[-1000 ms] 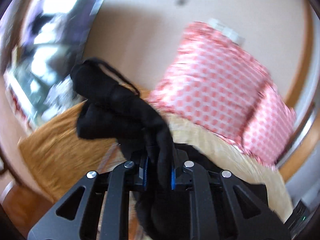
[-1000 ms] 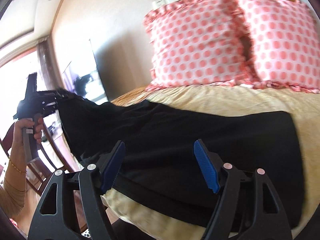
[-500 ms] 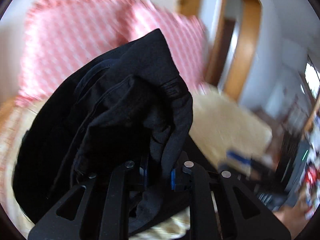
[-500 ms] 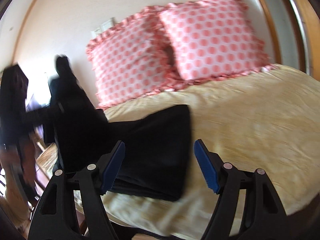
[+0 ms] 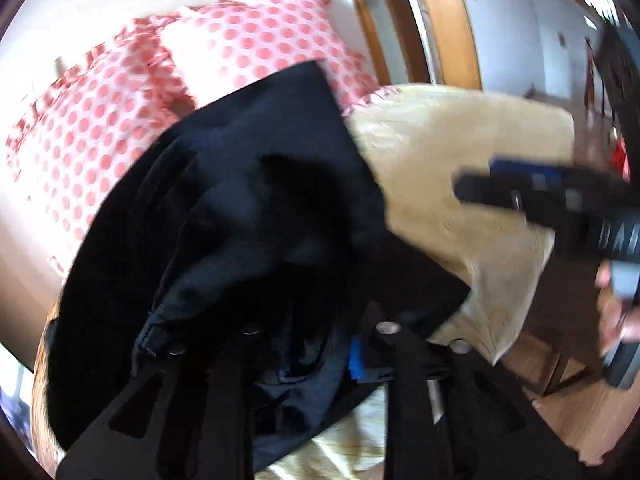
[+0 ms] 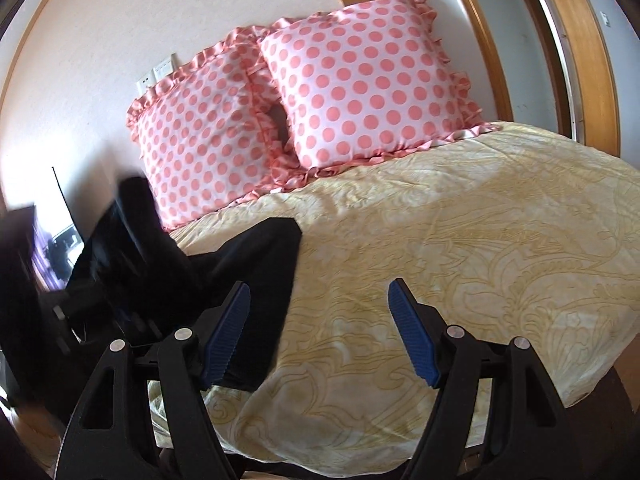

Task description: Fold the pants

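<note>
The black pants lie partly on the left side of the bed, one end bunched and lifted off it, clenched in the left claw. The right claw hangs spread wide and released above the yellow bedspread. Two pink polka-dot pillows lean against the wall.

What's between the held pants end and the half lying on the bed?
Nothing visible. The left gripper is shut on the pants, lifted over the flat part on the bedspread. The right gripper is open and apart from them; the pillows sit behind.
</note>
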Action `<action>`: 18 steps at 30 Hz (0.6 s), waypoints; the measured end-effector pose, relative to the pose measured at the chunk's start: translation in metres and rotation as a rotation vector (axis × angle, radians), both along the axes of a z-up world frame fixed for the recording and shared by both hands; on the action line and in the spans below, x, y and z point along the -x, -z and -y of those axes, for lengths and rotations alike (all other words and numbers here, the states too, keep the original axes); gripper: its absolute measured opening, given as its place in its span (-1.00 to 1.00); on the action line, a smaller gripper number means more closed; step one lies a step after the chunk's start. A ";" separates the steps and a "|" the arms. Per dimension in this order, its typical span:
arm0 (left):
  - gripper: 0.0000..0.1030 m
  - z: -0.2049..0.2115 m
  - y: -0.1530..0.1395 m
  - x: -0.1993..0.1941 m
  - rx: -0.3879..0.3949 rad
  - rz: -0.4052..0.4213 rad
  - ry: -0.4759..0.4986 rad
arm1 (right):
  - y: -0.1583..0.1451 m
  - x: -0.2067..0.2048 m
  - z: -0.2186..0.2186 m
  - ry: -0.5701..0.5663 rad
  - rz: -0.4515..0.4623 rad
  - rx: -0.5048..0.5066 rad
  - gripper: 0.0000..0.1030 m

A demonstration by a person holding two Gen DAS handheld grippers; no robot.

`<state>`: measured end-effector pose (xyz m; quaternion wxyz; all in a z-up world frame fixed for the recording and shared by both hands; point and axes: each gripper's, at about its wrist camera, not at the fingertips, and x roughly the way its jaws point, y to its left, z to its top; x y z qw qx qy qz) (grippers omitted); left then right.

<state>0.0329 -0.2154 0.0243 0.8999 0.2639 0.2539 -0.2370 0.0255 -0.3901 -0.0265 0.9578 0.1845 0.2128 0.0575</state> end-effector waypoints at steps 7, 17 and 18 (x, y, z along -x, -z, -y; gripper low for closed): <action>0.61 0.006 0.008 0.046 -0.098 0.239 0.073 | -0.023 0.007 0.016 0.026 0.059 0.036 0.42; 0.89 -0.049 0.013 0.089 0.016 0.267 0.179 | -0.098 0.023 -0.064 -0.376 0.262 0.313 0.44; 0.89 -0.060 0.014 0.095 0.030 0.259 0.174 | -0.103 0.024 -0.079 -0.424 0.274 0.346 0.53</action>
